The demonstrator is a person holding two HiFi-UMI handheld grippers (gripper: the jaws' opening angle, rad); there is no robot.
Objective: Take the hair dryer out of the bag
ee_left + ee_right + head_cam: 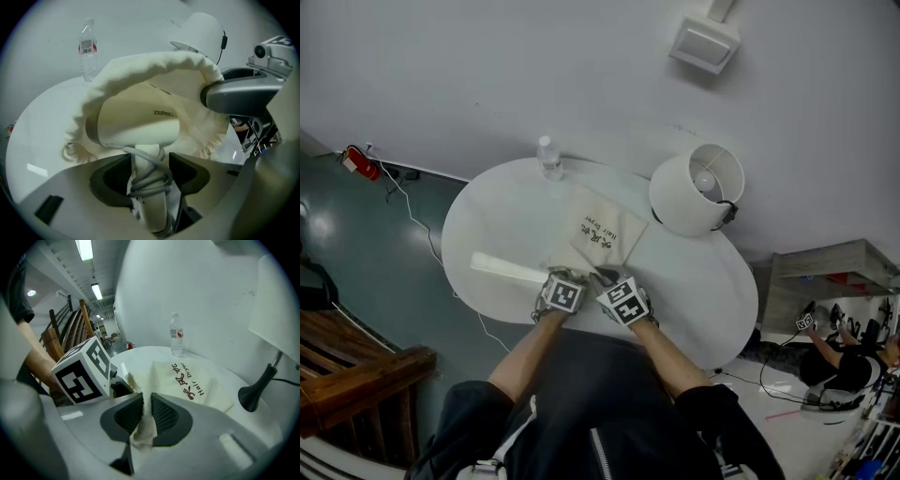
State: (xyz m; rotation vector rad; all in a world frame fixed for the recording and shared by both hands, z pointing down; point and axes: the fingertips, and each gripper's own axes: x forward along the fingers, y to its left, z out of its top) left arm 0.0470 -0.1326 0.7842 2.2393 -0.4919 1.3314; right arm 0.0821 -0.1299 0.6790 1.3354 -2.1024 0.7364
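Observation:
A cream drawstring bag (598,234) with printed lettering lies in the middle of the white oval table (698,281). Both grippers are at its near edge. In the left gripper view the bag's mouth (154,65) gapes wide, and the cream hair dryer (136,124) lies inside it. The dryer's handle, wound with grey cord (149,185), sticks out between the jaws of my left gripper (150,161), which are shut on it. My right gripper (146,404) is shut on a fold of the bag's rim and holds the mouth open at the right. The lettered side of the bag (187,380) lies flat beyond it.
A clear water bottle (548,157) stands at the table's far edge. A white table lamp (697,190) stands at the far right, its dark base (255,394) close to the bag. A flat white strip (508,270) lies at the left. Wooden furniture is on the floor below left.

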